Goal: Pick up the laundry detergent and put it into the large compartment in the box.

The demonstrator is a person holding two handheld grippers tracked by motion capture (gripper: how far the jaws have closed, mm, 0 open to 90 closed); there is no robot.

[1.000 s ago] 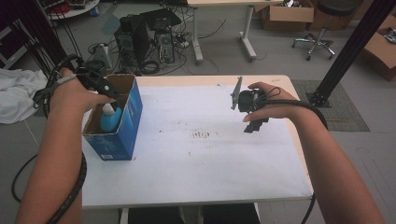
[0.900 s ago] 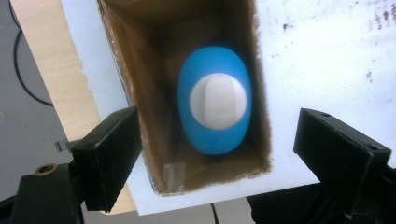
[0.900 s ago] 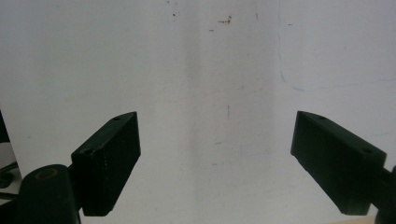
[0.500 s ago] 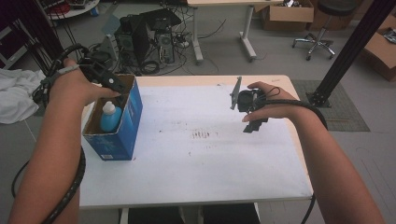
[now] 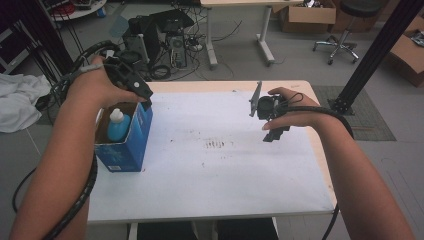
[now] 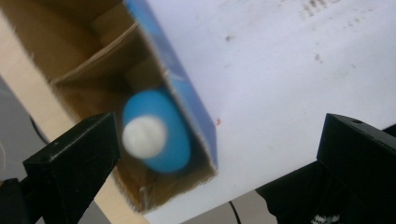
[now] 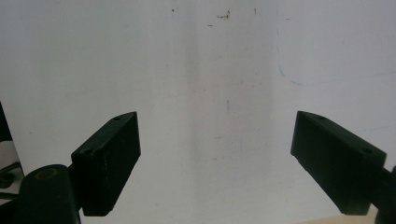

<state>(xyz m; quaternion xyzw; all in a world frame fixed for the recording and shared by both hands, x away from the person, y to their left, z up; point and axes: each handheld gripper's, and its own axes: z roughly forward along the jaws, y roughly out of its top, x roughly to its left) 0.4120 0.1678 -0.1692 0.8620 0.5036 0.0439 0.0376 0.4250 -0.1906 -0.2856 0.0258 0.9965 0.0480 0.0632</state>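
Box walls hide the blue bottle's lower half; left claw above, just opened and empty; right claw released over the worktop.

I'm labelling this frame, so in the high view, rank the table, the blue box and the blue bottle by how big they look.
1. table, by far the largest.
2. blue box, at the table's left edge.
3. blue bottle, standing inside the box, smallest.
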